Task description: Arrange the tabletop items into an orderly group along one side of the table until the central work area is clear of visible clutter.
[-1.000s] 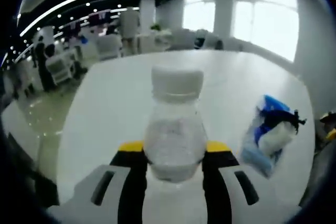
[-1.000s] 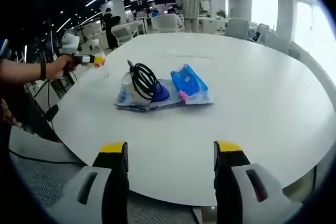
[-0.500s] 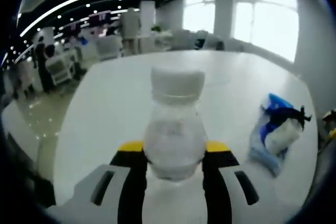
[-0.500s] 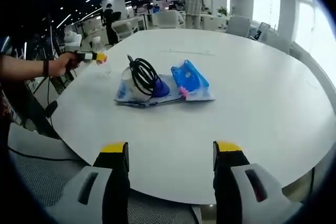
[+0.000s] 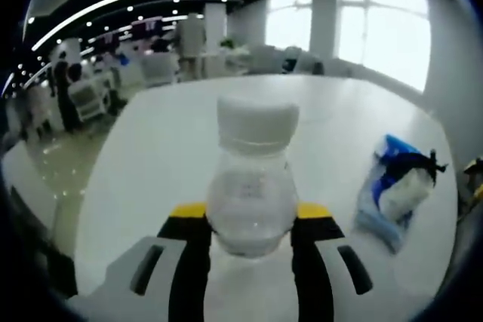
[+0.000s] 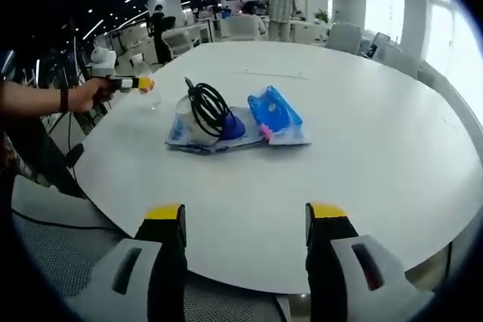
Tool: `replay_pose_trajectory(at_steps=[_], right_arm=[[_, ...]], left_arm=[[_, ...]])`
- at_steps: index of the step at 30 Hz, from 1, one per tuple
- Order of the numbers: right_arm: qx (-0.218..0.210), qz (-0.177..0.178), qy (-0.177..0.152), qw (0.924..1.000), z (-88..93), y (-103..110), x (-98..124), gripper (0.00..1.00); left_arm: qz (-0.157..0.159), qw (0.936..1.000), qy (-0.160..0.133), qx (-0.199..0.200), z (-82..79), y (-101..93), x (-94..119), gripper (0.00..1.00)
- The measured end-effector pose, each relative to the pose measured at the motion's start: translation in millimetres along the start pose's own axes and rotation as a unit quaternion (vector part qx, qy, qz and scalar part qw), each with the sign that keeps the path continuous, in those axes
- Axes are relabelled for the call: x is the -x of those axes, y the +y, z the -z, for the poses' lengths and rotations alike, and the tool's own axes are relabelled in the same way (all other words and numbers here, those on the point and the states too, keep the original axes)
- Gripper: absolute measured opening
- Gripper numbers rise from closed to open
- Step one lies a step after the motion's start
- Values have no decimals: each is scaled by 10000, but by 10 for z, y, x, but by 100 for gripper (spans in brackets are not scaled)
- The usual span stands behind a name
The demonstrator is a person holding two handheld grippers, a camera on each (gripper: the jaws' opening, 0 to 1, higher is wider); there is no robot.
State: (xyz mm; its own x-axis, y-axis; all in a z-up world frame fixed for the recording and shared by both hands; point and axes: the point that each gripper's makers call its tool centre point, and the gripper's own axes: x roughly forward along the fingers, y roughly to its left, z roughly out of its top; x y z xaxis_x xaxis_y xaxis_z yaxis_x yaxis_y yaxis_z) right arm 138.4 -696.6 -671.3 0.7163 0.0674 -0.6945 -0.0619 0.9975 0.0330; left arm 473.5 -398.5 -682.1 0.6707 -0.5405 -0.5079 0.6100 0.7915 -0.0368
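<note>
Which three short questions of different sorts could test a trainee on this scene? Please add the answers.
1. True or false: the left tool is shut on a clear plastic bottle with a white cap.
2. Multiple choice: what lies on top of the white roll on the table? A) a coiled black cable B) a red cup C) a book
3. Fill in: the right tool is ____, with nothing between its jaws.

Key: 1 true. 2 A, the coiled black cable. 3 open.
</note>
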Motion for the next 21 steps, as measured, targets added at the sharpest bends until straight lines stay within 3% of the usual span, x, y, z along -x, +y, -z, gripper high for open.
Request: replay_pose_trajectory(at_steps=[18,21], right_arm=[[-8,-71,-74,9999,-25,23,2,63],[-9,-81,-73,9999,-25,27,0,63]], left_arm=[[-187,9997,-75,155,-21,-33,76,41],[-224,9994,-130,223,-63,-36,79,51]])
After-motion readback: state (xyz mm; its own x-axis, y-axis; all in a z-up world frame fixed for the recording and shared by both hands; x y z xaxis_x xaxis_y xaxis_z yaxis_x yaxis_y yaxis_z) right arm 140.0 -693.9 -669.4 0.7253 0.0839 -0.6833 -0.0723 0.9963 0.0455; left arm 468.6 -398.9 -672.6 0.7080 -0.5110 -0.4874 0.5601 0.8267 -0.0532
